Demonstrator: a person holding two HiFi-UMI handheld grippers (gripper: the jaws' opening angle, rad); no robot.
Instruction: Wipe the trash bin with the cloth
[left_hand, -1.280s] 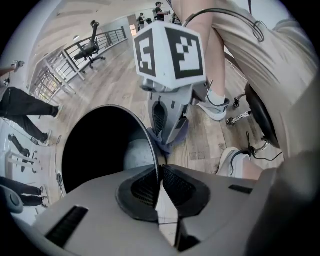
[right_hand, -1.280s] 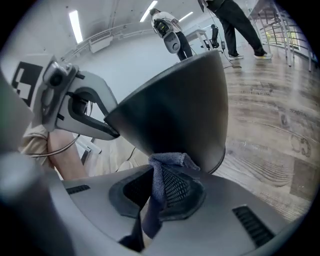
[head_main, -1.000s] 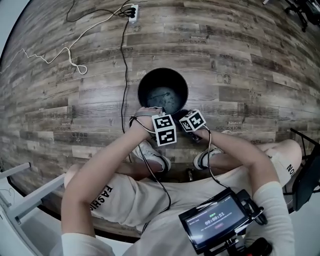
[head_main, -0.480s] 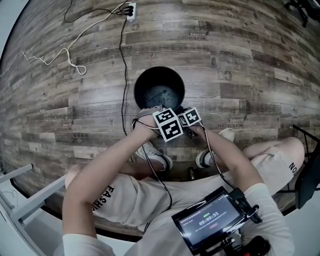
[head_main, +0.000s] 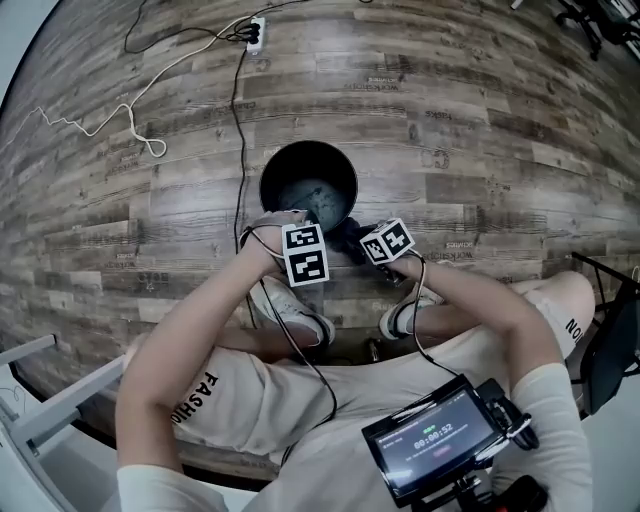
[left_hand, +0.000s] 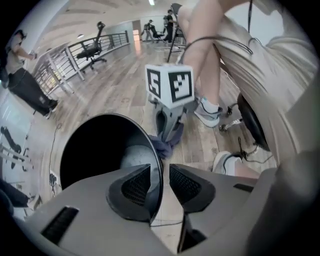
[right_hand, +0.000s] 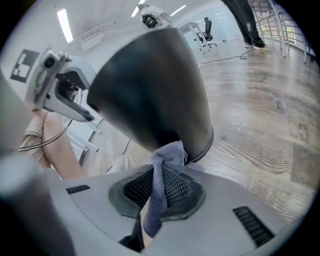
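Observation:
The black round trash bin (head_main: 307, 185) stands on the wood floor in front of the person's feet. My left gripper (left_hand: 160, 177) straddles its near rim (left_hand: 159, 165), one pad inside and one outside. Its jaws have just been opening, and the outer pad (left_hand: 185, 184) stands off the wall. My right gripper (right_hand: 161, 182) is shut on a blue-grey cloth (right_hand: 162, 175), whose bunched end touches the bin's (right_hand: 150, 90) lower outside wall. In the left gripper view the right gripper (left_hand: 167, 127) and the cloth (left_hand: 162, 146) show just beyond the rim.
A power strip (head_main: 253, 35) with black and white cables (head_main: 130, 125) lies on the floor behind the bin. The person's shoes (head_main: 295, 310) are close to its near side. A screen device (head_main: 440, 440) hangs at the chest. An office chair (left_hand: 92, 47) and a railing stand farther off.
The two marker cubes were pressed together half a second ago and now stand apart. The left gripper sits further left along the bin's near rim.

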